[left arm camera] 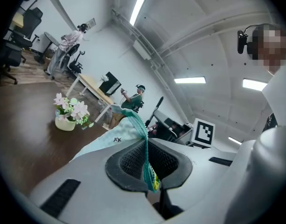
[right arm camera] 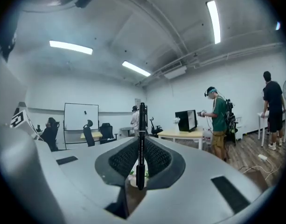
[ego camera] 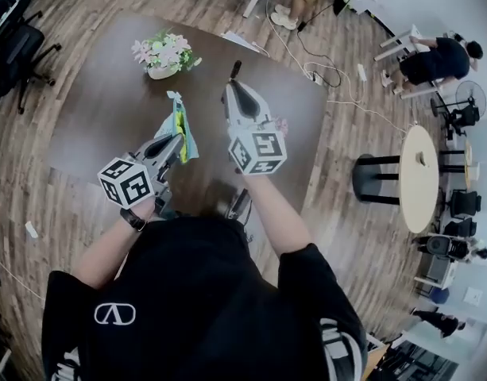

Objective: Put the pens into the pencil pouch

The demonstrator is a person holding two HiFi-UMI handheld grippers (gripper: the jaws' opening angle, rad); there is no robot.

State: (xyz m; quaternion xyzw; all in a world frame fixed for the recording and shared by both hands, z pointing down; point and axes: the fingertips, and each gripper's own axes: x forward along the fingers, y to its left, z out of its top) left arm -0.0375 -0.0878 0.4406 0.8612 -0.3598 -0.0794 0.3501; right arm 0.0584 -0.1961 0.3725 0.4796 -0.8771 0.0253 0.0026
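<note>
Nearest to you, your left gripper has its jaws pressed together on the edge of the pencil pouch, which is held in the air over the table. The pouch is soft cloth and looks light, so I think it will sag and fold; a hold on the edge seems the right place. Just right of it, your right gripper has its jaws closed narrowly on a black pen. The pen is stiff, thin and probably slippery, and it is gripped at its lower part. Its long axis stands upright across the jaws. Farther, flowers stand on the table.
</note>
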